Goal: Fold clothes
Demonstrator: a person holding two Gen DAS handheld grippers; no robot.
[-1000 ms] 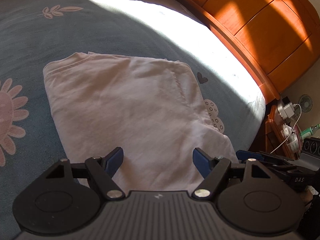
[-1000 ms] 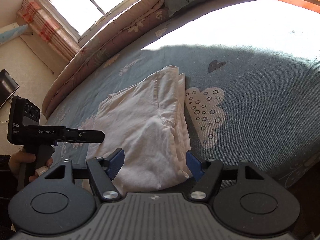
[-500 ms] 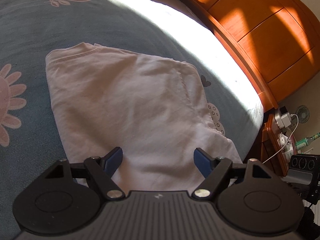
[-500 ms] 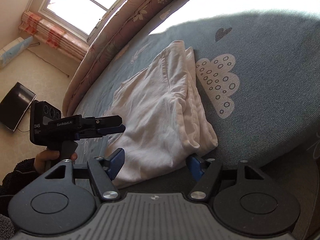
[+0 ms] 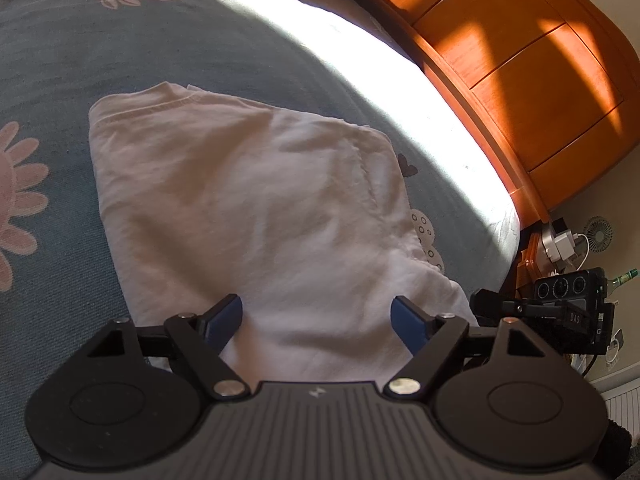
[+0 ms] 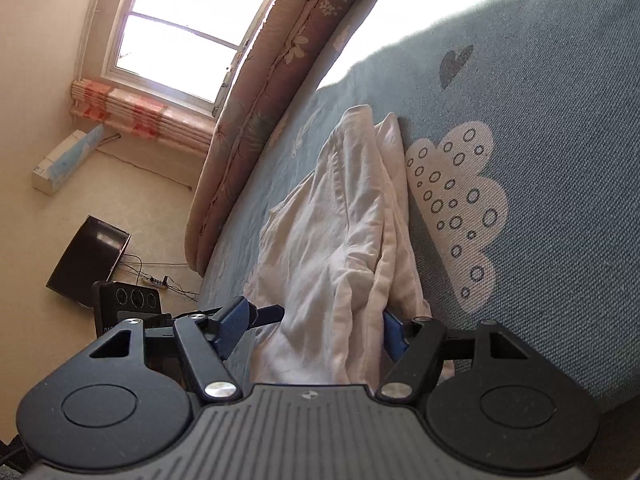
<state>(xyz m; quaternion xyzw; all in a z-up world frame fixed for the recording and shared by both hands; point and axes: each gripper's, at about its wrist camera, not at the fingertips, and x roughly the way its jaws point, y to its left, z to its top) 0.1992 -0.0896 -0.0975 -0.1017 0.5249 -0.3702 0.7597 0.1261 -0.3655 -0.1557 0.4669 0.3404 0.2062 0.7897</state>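
A folded white garment (image 5: 256, 216) lies on the blue patterned bed (image 5: 60, 60), and everything else sits around it. Its far edge shows a stitched hem, and the side toward the orange wooden headboard (image 5: 520, 60) just touches a pale cloud print (image 6: 456, 200) on the bed cover. A small dark heart print (image 6: 454, 62) lies beyond the garment's far corner. A band of bright sunlight crosses the bed between the garment and the headboard.

The left tool (image 5: 318, 320) hangs over the garment's near edge, its blue pads spread wide with the cloth below and between them but not pinched; its jaws have just been opening. The right tool (image 6: 310, 330) comes in at the garment's near corner on the headboard side. Its jaws are apart and have just been closing a little; the bunched layers of the garment rise between them, the right-hand pad close against the cloth, the left-hand pad clear of it, so nothing is clamped.

Past the garment's far side a pinkish quilt (image 6: 256, 100) is rolled along the bed's edge, with a window (image 6: 180, 24) behind it.
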